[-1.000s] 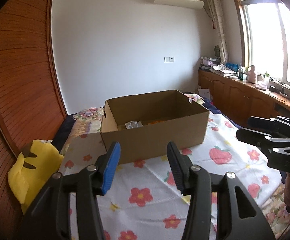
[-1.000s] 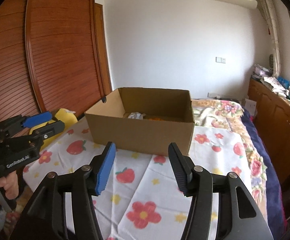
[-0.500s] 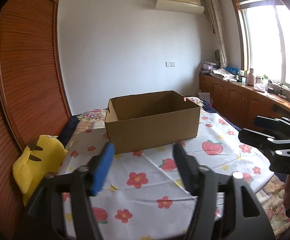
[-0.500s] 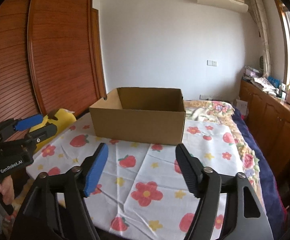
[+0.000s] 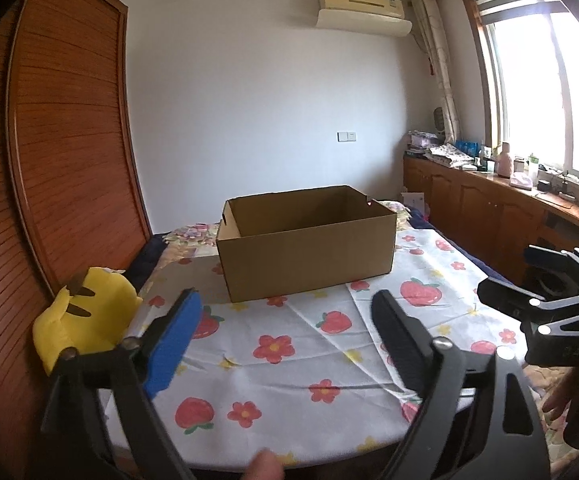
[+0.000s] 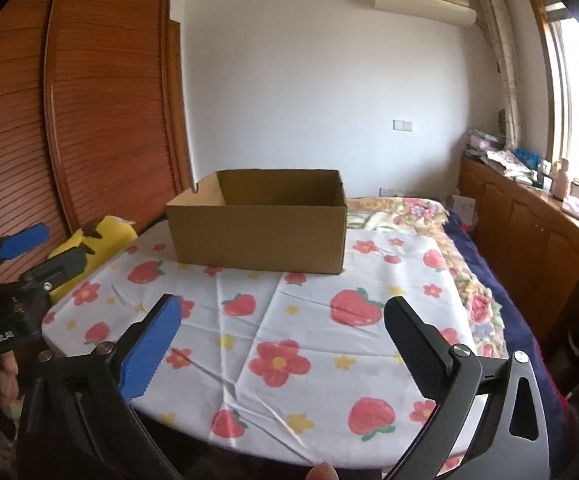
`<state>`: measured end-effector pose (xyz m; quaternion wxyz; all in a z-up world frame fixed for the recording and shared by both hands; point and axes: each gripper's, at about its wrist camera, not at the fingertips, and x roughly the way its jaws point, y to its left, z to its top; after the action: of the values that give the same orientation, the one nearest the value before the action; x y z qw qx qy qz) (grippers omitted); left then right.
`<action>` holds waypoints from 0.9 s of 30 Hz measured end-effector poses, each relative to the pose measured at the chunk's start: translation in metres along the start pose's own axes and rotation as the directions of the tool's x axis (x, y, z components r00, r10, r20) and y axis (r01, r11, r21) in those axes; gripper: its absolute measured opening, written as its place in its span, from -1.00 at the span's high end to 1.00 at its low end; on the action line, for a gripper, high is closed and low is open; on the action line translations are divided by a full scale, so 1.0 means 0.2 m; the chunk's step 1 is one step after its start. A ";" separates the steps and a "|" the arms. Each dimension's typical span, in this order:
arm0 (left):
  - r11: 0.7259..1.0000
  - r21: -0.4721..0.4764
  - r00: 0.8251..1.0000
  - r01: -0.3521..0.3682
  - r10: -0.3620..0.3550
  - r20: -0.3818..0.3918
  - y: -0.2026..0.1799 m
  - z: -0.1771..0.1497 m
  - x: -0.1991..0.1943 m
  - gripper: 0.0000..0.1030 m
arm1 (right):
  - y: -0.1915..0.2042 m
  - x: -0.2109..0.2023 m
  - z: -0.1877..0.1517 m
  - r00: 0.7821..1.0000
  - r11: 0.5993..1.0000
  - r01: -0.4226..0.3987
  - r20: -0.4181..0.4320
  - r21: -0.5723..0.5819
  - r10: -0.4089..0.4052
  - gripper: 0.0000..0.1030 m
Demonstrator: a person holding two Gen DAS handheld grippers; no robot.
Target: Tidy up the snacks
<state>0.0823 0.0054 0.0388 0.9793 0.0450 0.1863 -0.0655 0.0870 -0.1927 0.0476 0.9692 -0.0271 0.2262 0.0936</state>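
Two grippers hang above the near edge of the table, both with jaws spread wide and nothing between them: the left gripper (image 5: 285, 320) and the right gripper (image 6: 285, 320) each aim toward the box (image 5: 307, 242) at 12 o'clock, well apart from it. No snacks show on the cloth (image 5: 289, 344) from either view; the box's inside is hidden below its front wall at this low angle, so whether any lie in there cannot be told. That is the main risk, I judge — reaching in blind over a tall cardboard wall, a finger could catch the rim and shove or tip the light box across the cloth. The cloth itself is thin, creased and loose, printed with strawberries and flowers, and it drapes over the rounded table edge; a dragging fingertip could bunch it and pull the box along. The box is plain brown corrugated card, rectangular, open-topped, with a small notch in its left wall. Each gripper carries one blue ridged pad and one black ridged pad on black angular arms. At 9 o'clock in the left view sits a soft yellow plush (image 5: 85, 320) against the slatted wooden door — near enough to be knocked by a wide swing.
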 end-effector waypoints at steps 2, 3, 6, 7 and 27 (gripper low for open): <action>1.000 -0.008 1.000 0.004 -0.004 0.003 0.00 -0.02 -0.01 -0.85 | 0.00 0.00 -0.01 1.000 1.000 0.003 -0.005 0.003 -0.003 -0.99; 1.000 -0.010 1.000 0.004 -0.004 0.000 0.00 -0.02 -0.01 -0.86 | 0.00 0.00 -0.02 1.000 1.000 0.006 -0.006 0.002 -0.006 -0.99; 1.000 -0.025 1.000 0.011 -0.011 0.004 0.00 -0.05 -0.03 -0.97 | 0.01 0.00 -0.04 1.000 1.000 0.011 -0.009 0.001 -0.011 -0.99; 0.999 -0.029 1.000 0.012 -0.012 0.002 0.00 -0.05 -0.03 -0.97 | 0.01 0.00 -0.04 1.000 1.000 0.011 -0.010 0.002 -0.011 -0.99; 0.997 -0.077 0.999 -0.028 0.025 -0.040 0.06 -0.17 -0.02 -0.97 | 0.02 -0.03 -0.13 0.999 0.999 0.025 -0.022 0.029 -0.024 -0.99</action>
<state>0.0684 0.0215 0.0085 0.9773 0.0109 0.2069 -0.0442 0.0705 -0.1914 0.0268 0.9681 -0.0169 0.2376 0.0781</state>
